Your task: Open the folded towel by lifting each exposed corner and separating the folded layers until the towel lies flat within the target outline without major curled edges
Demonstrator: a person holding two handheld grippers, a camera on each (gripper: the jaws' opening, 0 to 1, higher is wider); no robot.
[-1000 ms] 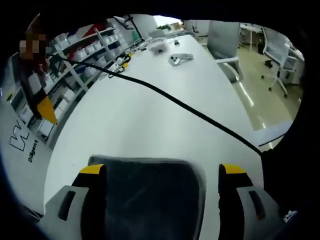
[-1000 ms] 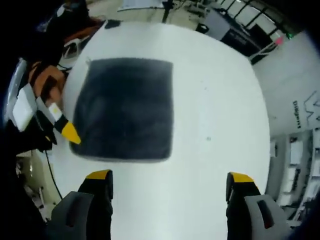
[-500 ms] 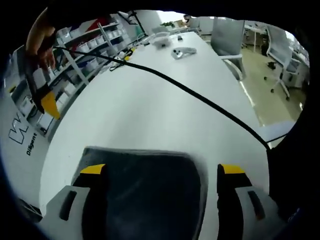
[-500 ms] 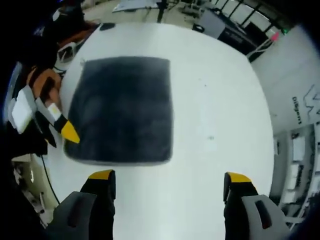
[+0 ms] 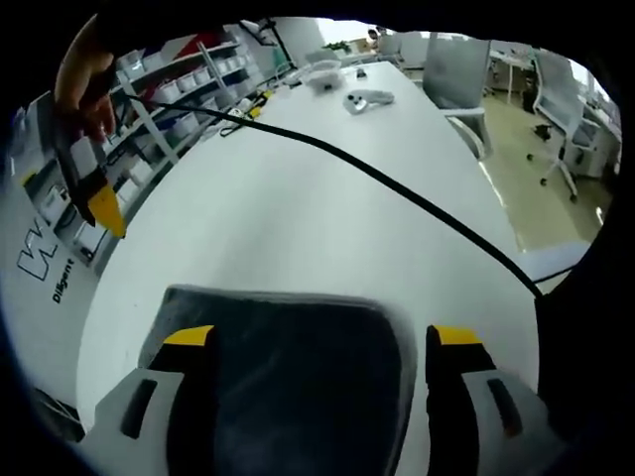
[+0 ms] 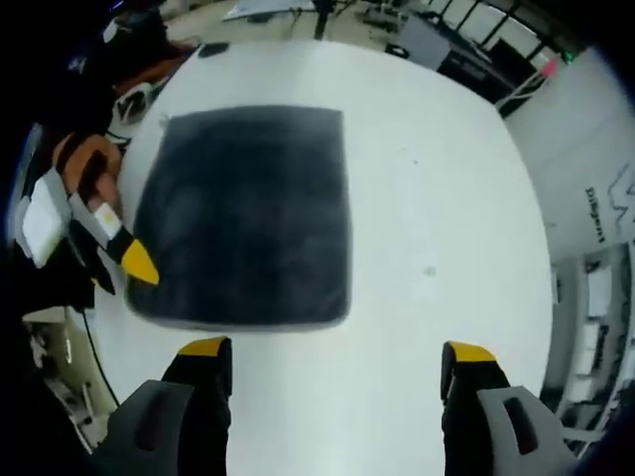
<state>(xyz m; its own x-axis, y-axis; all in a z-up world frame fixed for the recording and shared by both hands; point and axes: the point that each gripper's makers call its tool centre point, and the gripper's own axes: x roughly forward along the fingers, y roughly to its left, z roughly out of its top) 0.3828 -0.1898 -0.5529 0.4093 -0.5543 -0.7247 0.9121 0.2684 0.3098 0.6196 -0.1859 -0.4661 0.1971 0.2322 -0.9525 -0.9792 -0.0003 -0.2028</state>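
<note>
The dark towel (image 6: pixel 243 213) on the desk (image 6: pixel 437 198) looks soft and light, best pinched at a corner; both tongs, left (image 5: pixel 313 337) and right (image 6: pixel 335 349), are wide open and empty.

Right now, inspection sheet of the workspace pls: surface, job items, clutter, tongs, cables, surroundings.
Surface: white table, bare around the towel.
Job's things: dark towel lying on the table, a neat folded rectangle; no target outline seen.
Clutter: small pale objects at the table's far end, too small to identify.
Tongs: left tongs open, jaws over the towel's near edge, contact unclear. Right tongs open, above bare table short of the towel, holding nothing.
Cables: black cable running diagonally across the table.
Surroundings: shelving with bins on one side, office chairs on the other, white panel with lettering.
</note>
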